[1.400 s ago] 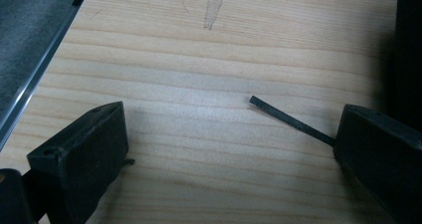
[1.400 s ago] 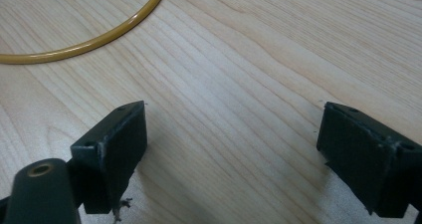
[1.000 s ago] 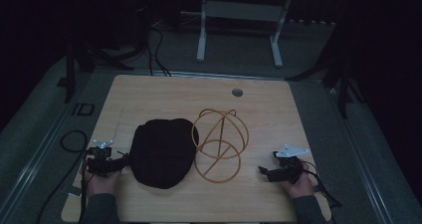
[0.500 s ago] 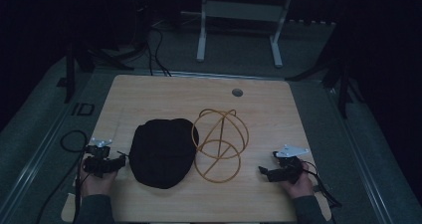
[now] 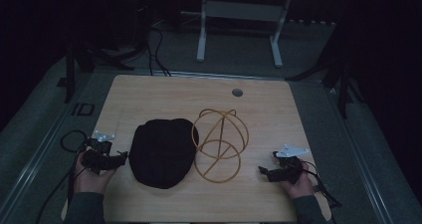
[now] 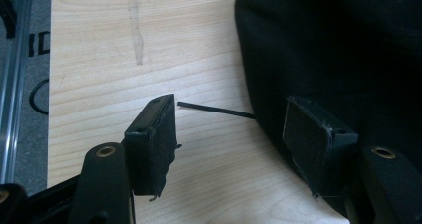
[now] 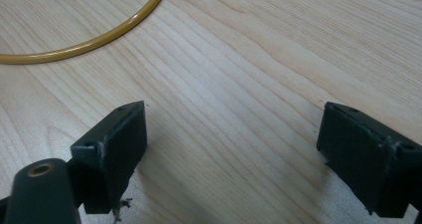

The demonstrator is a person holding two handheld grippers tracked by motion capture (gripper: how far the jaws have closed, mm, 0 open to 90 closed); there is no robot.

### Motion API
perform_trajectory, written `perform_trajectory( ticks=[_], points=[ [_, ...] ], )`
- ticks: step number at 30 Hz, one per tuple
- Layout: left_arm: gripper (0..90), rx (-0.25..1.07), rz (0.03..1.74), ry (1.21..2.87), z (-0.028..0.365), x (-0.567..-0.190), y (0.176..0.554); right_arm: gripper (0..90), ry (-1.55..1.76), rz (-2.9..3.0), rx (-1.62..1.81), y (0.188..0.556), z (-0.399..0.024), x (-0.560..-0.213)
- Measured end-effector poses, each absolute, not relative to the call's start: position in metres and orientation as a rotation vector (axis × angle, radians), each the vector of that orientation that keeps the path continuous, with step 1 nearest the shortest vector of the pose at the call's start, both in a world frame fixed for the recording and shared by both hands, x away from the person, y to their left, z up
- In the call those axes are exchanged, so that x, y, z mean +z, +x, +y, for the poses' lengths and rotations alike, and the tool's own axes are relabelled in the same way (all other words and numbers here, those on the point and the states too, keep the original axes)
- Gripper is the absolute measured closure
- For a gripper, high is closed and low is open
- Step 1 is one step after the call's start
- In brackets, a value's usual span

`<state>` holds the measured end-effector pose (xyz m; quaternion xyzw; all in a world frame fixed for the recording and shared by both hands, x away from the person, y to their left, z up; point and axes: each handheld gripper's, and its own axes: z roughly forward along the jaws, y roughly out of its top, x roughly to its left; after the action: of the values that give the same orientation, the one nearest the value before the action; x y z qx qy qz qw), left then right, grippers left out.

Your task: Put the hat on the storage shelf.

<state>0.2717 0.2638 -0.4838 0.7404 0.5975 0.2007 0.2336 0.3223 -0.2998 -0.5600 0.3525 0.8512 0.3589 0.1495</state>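
The left claw (image 5: 121, 157) has just been closing, jaws apart with nothing clamped, beside the round black fabric cap (image 5: 161, 152) left of centre on the wooden worktop (image 5: 149, 97). The right claw (image 5: 263, 171) is apart and empty near the yellow wire dome frame (image 5: 219, 144).

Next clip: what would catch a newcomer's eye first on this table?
The black cap lying left of middle on the pale wooden table stands out first. Right beside it, touching or nearly so, sits a yellow wire frame of hoops. A gripper waits at each near corner: the left gripper points at the cap's edge, its jaws having just been closing with nothing pressed between them, and the right gripper rests open beside the frame.
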Motion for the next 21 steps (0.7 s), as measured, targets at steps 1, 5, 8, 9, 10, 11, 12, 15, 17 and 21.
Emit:
perform_trajectory(
  ticks=[1, 5, 8, 9, 10, 11, 12, 15, 17, 21],
  points=[
    [37.7, 0.541, 1.635, 2.045, 0.263, -0.482, 0.272, 11.9, 1.013, 2.446, 1.031, 0.322, -0.300, -0.560],
    [37.5, 0.500, 1.609, 2.084, 0.257, -0.475, 0.272, 11.9, 1.013, 2.446, 1.031, 0.322, -0.300, -0.560],
    [36.6, 0.465, 1.565, 2.114, 0.252, -0.471, 0.273, 11.9, 1.013, 2.446, 1.031, 0.322, -0.300, -0.560],
    [36.0, 0.460, 1.555, 2.122, 0.251, -0.470, 0.274, 11.9, 1.012, 2.446, 1.031, 0.322, -0.300, -0.560],
    [35.9, 0.456, 1.544, 2.133, 0.249, -0.469, 0.275, 12.0, 1.013, 2.446, 1.031, 0.322, -0.300, -0.560],
    [35.9, 0.453, 1.535, 2.140, 0.248, -0.468, 0.275, 11.9, 1.013, 2.446, 1.031, 0.322, -0.300, -0.560],
    [35.9, 0.453, 1.528, 2.148, 0.246, -0.467, 0.276, 11.9, 1.012, 2.446, 1.031, 0.322, -0.300, -0.560],
    [35.5, 0.444, 1.508, 2.166, 0.243, -0.464, 0.277, 11.9, 1.013, 2.446, 1.031, 0.322, -0.300, -0.560],
    [35.0, 0.437, 1.497, 2.176, 0.241, -0.462, 0.278, 12.0, 1.012, 2.446, 1.031, 0.322, -0.300, -0.560],
    [33.6, 0.420, 1.480, 2.185, 0.237, -0.458, 0.279, 11.9, 1.013, 2.446, 1.031, 0.322, -0.300, -0.560]
  ],
)
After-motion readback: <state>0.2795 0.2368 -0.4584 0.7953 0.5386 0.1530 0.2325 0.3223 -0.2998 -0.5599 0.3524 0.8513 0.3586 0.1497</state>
